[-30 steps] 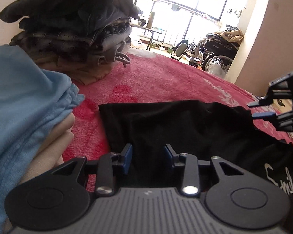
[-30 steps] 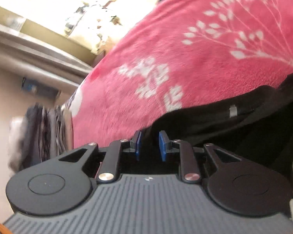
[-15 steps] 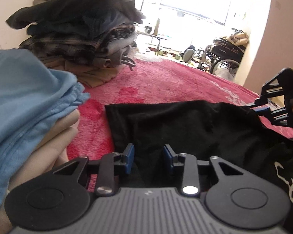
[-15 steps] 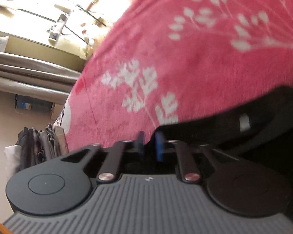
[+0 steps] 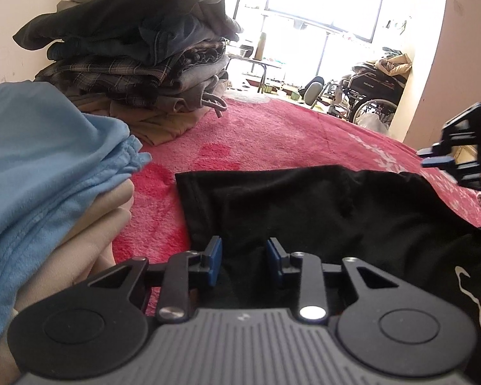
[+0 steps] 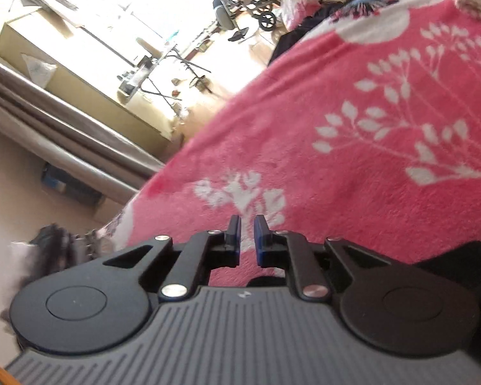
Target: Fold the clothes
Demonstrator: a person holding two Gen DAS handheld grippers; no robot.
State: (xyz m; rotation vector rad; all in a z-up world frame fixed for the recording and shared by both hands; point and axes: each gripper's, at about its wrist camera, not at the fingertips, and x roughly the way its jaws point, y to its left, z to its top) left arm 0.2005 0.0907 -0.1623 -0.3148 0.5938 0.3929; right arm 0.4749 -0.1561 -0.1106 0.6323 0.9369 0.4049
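1. Surface: we work on a pink floral blanket (image 6: 352, 147), stacked clothes (image 5: 138, 64) behind.
2. Item: black garment (image 5: 320, 205), spread flat, long axis left to right.
3. Left gripper (image 5: 243, 258): nearer; jaws apart over its near edge.
4. Right gripper (image 6: 247, 240): opening slightly, nothing between, garment behind it.

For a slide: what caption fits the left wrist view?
Left gripper over a black T-shirt on a pink blanket.

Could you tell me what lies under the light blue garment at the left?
Under the light blue garment at least two folded beige layers show at its right edge, stacked on the red blanket. Anything deeper in the pile is covered.
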